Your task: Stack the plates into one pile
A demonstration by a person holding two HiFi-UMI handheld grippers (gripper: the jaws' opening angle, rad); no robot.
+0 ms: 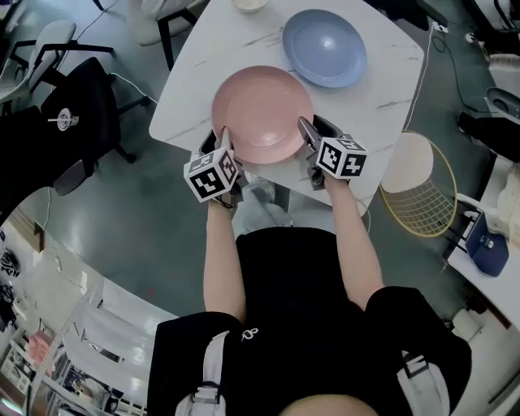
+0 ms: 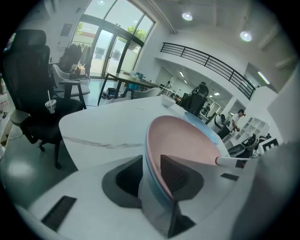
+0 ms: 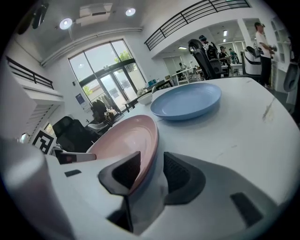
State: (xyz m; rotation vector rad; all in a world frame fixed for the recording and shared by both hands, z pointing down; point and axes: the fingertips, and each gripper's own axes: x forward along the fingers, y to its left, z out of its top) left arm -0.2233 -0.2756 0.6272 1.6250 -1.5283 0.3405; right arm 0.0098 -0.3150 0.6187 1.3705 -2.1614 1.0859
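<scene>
The pink plate (image 1: 262, 112) lies at the near edge of the white marbled worktop (image 1: 195, 89), close in front of the person, with its hollow bare. The left tool (image 1: 223, 140) pinches the plate's left rim: one pad sits under the pale underside and the other lies on the pink inner slope, with hardly any gap on either side. The right tool (image 1: 308, 130) straddles the right rim with its jaws spread wide. One of its pads is inside the hollow and the other stands clear of the outer wall, so it grips nothing. The blue plate (image 1: 325, 47) sits flat farther back and to the right, apart from the pink one, with only its own glaze showing inside. A white bowl (image 1: 249, 3) shows at the far edge, its inside out of sight
</scene>
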